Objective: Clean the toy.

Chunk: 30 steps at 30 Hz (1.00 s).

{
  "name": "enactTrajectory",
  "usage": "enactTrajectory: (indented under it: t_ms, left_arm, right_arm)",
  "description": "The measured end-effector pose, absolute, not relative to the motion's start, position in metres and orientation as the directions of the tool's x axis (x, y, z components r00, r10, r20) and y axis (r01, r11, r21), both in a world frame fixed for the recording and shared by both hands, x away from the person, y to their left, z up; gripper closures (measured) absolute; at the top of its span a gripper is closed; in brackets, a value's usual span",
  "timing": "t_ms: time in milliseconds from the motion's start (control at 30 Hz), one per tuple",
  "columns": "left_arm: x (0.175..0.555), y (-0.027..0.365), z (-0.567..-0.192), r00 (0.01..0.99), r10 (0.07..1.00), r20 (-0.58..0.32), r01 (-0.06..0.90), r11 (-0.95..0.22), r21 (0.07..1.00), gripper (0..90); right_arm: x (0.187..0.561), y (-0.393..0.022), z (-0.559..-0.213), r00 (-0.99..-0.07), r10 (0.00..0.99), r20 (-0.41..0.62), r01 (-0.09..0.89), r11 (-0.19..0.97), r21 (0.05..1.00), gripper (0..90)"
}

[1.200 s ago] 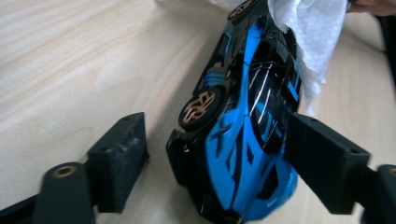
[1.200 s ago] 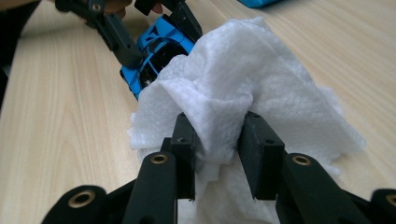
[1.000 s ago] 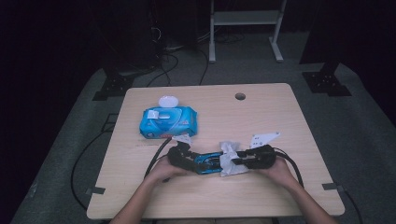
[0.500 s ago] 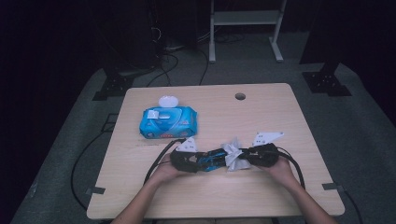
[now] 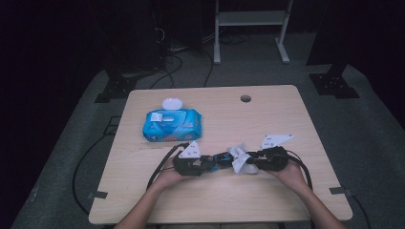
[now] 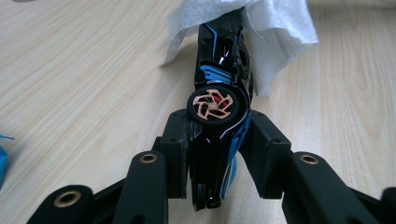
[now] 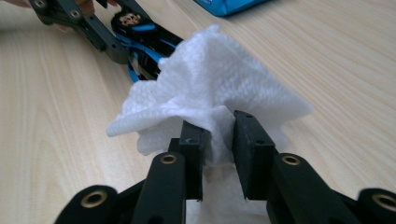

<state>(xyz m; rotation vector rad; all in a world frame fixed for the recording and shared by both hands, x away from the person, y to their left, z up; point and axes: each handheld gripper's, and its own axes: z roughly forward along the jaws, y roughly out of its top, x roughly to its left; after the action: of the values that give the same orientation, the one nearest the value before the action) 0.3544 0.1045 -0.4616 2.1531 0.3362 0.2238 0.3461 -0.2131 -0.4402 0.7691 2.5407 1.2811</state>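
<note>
Near the front edge of the tabletop [image 5: 286, 200], our left gripper [image 6: 212, 140] has just been closing and now clamps the toy car [image 6: 219, 112] across its body behind the wheel. Our right gripper [image 7: 218, 135], jaws just eased slightly, pinches the bunched wipe [image 7: 210, 88] against the car's far end. The car seems rigid, glossy, likely slippery; the wipe is soft, so we grip its thick fold.

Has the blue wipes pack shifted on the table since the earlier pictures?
No. The wipes pack sits the same way relative to the table's round hole.
</note>
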Motion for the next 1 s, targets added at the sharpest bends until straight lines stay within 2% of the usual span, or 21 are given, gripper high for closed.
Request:
enactTrajectory:
  t_ms: [100, 200, 333, 400, 433, 467, 600, 900, 967, 1000]
  left_arm:
    - [0.355, 0.104, -0.461, 0.943, 0.333, 0.021, 0.171, -0.535, 0.828, 62.4]
    - [0.354, 0.103, -0.461, 0.945, 0.325, 0.034, 0.155, -0.537, 0.829, 63.2]
    - [0.353, 0.103, -0.461, 0.945, 0.323, 0.04, 0.15, -0.541, 0.827, 62.5]
    - [0.353, 0.103, -0.461, 0.946, 0.323, 0.038, 0.151, -0.54, 0.828, 60.8]
    - [0.353, 0.103, -0.461, 0.946, 0.323, 0.038, 0.151, -0.54, 0.828, 60.4]
    - [0.353, 0.103, -0.461, 0.945, 0.324, 0.038, 0.152, -0.54, 0.828, 59.9]
    - [0.353, 0.103, -0.461, 0.944, 0.327, 0.03, 0.158, -0.532, 0.832, 58.9]
    - [0.353, 0.1, -0.462, 0.949, 0.313, 0.025, 0.157, -0.539, 0.827, 59.1]
    - [0.353, 0.1, -0.462, 0.949, 0.314, 0.025, 0.157, -0.538, 0.828, 60.2]
    - [0.353, 0.101, -0.462, 0.949, 0.313, 0.025, 0.156, -0.538, 0.828, 60.3]
  right_arm:
    - [0.344, -0.213, -0.434, -0.845, 0.532, 0.052, 0.358, 0.492, 0.794, 75.8]
    - [0.34, -0.21, -0.421, -0.853, 0.521, 0.039, 0.338, 0.495, 0.801, 84.5]
    - [0.341, -0.199, -0.413, -0.868, 0.496, 0.029, 0.32, 0.513, 0.796, 85.5]
    - [0.342, -0.193, -0.412, -0.884, 0.465, 0.038, 0.309, 0.523, 0.794, 79.1]
    - [0.342, -0.193, -0.412, -0.884, 0.465, 0.038, 0.309, 0.523, 0.794, 79.1]
    - [0.34, -0.187, -0.414, -0.895, 0.445, 0.008, 0.278, 0.546, 0.791, 70.4]
    - [0.337, -0.184, -0.415, -0.896, 0.444, -0.021, 0.262, 0.566, 0.782, 57.4]
    - [0.339, -0.168, -0.415, -0.899, 0.433, -0.062, 0.197, 0.527, 0.827, 53.3]
    - [0.342, -0.162, -0.419, -0.9, 0.433, -0.057, 0.201, 0.528, 0.825, 55.1]
    - [0.345, -0.154, -0.423, -0.898, 0.437, -0.051, 0.207, 0.522, 0.828, 59.0]
